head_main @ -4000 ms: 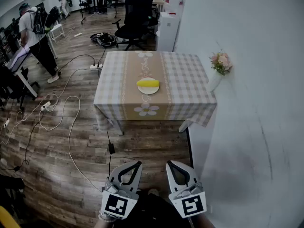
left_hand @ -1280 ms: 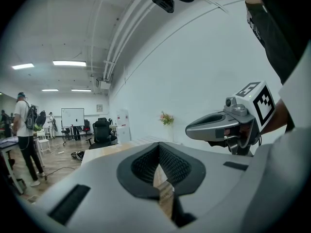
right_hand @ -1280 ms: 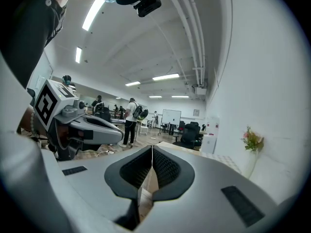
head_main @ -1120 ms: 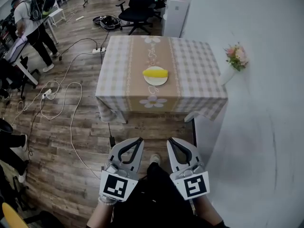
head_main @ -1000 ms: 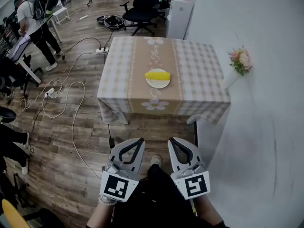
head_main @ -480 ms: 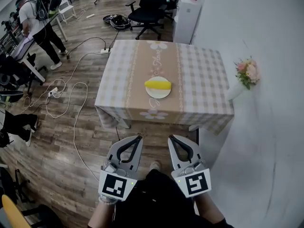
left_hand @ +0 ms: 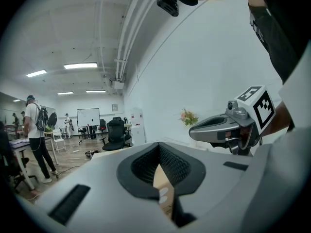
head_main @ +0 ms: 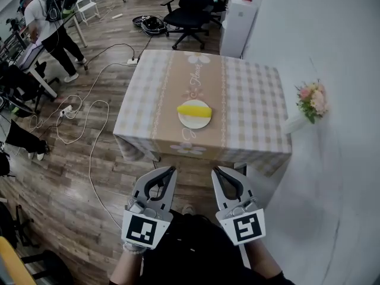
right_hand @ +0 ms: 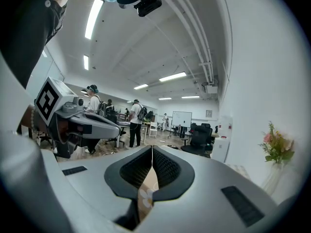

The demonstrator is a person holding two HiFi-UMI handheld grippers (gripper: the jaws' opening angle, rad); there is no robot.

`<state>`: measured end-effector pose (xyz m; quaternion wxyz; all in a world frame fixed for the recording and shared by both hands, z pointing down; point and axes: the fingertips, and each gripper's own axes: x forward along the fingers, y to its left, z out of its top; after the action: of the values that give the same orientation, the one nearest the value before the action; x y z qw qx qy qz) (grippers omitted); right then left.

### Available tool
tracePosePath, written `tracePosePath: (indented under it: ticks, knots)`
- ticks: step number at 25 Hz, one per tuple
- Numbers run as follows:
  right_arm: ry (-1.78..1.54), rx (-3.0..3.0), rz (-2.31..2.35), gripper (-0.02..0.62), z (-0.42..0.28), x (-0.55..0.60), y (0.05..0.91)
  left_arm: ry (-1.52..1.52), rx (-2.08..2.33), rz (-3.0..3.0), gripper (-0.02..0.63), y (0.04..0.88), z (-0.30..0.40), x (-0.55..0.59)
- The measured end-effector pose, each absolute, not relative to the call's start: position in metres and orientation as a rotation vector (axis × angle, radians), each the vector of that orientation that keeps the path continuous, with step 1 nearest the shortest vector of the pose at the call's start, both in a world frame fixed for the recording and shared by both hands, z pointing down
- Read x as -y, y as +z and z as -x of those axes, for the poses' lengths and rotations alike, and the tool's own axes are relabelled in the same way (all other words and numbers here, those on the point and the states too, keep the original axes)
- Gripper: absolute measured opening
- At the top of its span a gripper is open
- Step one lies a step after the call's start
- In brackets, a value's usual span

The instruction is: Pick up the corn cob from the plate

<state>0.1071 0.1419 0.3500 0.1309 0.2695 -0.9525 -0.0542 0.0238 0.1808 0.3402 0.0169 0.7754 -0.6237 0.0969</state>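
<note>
left gripper (head_main: 172, 170): your grey moulded shell, two curved halves around a teardrop gap.
pads (left_hand: 171, 163): black ribbed rubber lining that gap.
left cube (head_main: 142, 231): white, at the shell's 6 o'clock end, with a black square marker on top.
right gripper (head_main: 215, 171): a mirror twin with the same grey shell and black lining.
right cube (head_main: 247, 228): white, with a different black marker pattern.
slots (right_hand: 242, 205): dark rectangular recesses at 4 and 8 o'clock of the gap.
top (head_main: 190, 251): you wear black, with a short sleeve (left_hand: 272, 28).
head camera (left_hand: 167, 4): a small black box.
</note>
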Motion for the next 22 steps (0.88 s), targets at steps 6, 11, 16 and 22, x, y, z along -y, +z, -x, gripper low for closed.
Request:
tracePosePath:
  ticks: [6,11,16,22]
  knots:
    - [-0.146,2.777,-0.762,0.041,-0.107,-0.141,0.352,0.314,1.952,-2.387,0.012,0.341,-0.024,-0.181]
    - [-0.13,2.776,-0.754,0.041,-0.108,-0.143,0.357,0.336,1.951,-2.373,0.012,0.345,-0.024,-0.183]
    - [-0.11,2.77,-0.781,0.041,-0.109,-0.137,0.362,0.341,1.938,-2.378,0.012,0.349,-0.021,-0.176]
    - [-0.12,2.761,-0.815,0.041,-0.105,-0.121,0.36,0.342,1.918,-2.399,0.012,0.35,-0.012,-0.156]
